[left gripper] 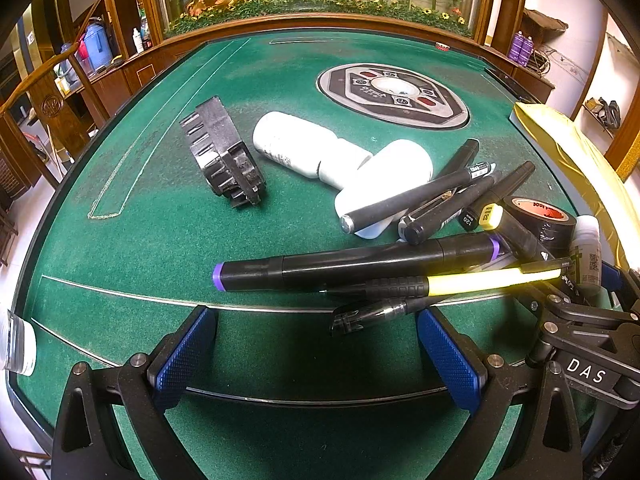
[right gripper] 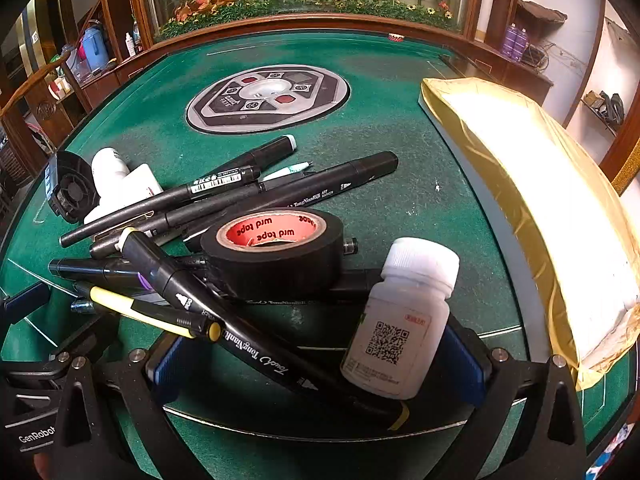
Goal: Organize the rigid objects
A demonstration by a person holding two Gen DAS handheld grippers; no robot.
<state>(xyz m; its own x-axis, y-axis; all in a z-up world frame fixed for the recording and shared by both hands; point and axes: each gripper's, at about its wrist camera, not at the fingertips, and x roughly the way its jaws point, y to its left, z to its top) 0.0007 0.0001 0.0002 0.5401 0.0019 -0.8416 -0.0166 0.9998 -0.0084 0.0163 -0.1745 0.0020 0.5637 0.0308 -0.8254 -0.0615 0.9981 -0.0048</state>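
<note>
Where pens cross: tape, bottle.

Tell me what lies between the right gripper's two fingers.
In the right wrist view, the right gripper is open around a black yellow-tipped marker lying slantwise and a small white QR-labelled bottle standing by the right finger.

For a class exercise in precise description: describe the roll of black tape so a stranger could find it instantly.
On the green felt table, find the heap of black marker pens. The black tape roll lies flat on top of it: the only ring there, with a red inner core.
</note>
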